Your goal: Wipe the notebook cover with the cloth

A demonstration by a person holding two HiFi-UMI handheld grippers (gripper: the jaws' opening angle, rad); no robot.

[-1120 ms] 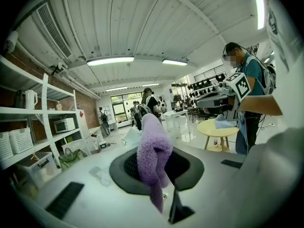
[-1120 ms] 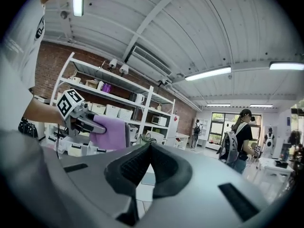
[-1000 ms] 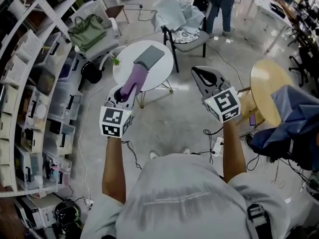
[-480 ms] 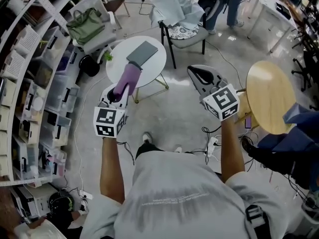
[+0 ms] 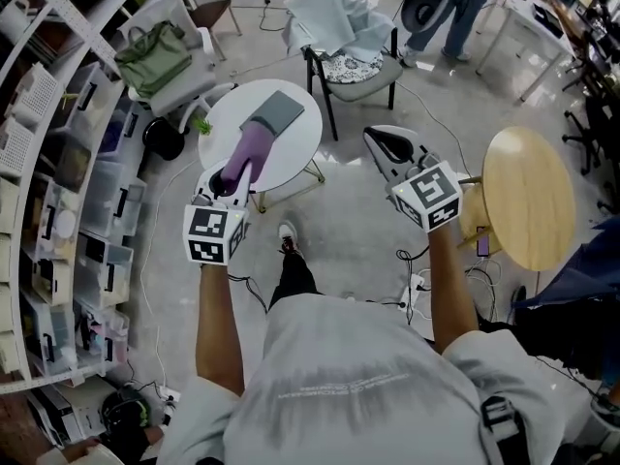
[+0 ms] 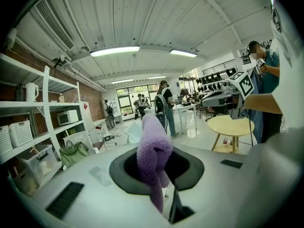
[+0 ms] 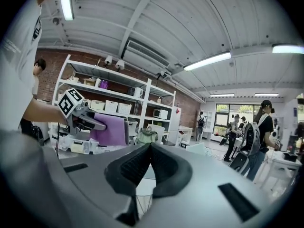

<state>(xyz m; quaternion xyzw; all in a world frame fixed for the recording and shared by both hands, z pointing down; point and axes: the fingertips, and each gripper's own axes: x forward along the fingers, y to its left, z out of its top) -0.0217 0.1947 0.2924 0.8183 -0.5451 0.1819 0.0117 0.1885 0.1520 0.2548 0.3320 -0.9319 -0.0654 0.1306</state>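
The left gripper, jaws clamped on the purple cloth, hung over the near edge of the white table. The grey notebook lay on the table's far side. The right gripper, jaws together and empty, hung to the right, off the table.

We note a round white table left of centre and a round wooden table well apart at right. A green bag sits on a white chair near the shelves.
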